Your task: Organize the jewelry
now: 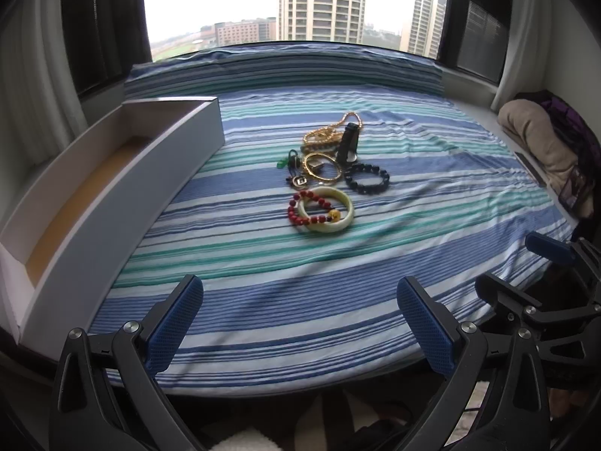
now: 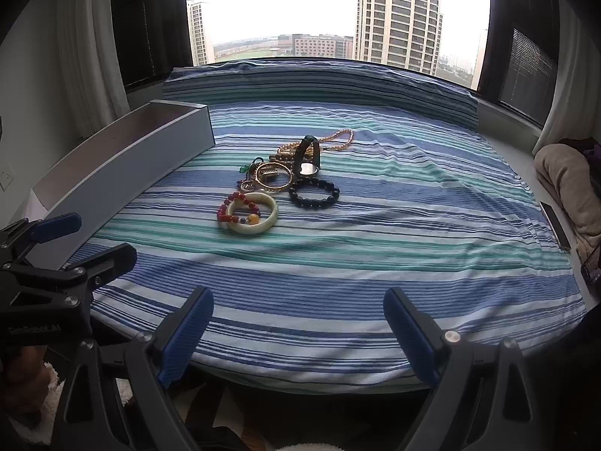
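A pile of jewelry lies mid-bed on the striped sheet. Nearest is a cream bangle (image 1: 326,211) (image 2: 254,213) with a red bead bracelet (image 1: 305,208) (image 2: 233,206) across it. Behind them lie a black bead bracelet (image 1: 367,177) (image 2: 314,192), a gold bangle (image 1: 322,167) (image 2: 273,176), a dark watch (image 1: 348,146) (image 2: 308,156) and a gold chain (image 1: 330,131) (image 2: 330,141). A long white box (image 1: 94,203) (image 2: 124,165) with a tan floor stands open at the left. My left gripper (image 1: 300,323) and right gripper (image 2: 298,334) hover open over the bed's near edge, both empty.
The striped sheet (image 1: 300,263) covers a bed by a wide window. A beige cushion (image 1: 537,139) (image 2: 567,184) and dark items lie at the right. The right gripper shows at the left wrist view's right edge (image 1: 526,263); the left gripper shows at lower left (image 2: 67,240) in the right wrist view.
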The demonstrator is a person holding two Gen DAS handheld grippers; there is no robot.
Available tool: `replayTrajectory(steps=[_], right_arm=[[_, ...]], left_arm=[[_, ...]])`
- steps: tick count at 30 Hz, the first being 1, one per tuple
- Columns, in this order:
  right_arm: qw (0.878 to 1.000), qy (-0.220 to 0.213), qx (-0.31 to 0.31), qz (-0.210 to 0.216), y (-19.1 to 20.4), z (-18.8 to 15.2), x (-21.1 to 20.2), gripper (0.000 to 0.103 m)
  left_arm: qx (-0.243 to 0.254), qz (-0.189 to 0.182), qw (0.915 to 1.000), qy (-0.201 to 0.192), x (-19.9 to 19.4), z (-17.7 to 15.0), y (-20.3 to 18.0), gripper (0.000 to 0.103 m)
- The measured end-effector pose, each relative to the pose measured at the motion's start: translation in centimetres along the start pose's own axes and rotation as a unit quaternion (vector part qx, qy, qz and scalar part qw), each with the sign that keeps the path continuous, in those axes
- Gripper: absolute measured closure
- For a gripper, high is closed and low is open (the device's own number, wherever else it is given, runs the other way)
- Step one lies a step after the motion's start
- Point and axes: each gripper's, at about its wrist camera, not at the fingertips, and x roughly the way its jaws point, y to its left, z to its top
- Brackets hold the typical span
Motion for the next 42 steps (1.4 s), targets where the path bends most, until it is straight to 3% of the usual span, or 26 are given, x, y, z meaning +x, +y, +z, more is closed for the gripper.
replayTrajectory(steps=[42], right_arm=[[1.000,0.007,-0.001,0.002,0.00,-0.28,0.17,0.009]], left_arm=[[-0.003,0.004,0.9999,0.011,0.43,-0.14,0.15,0.001]])
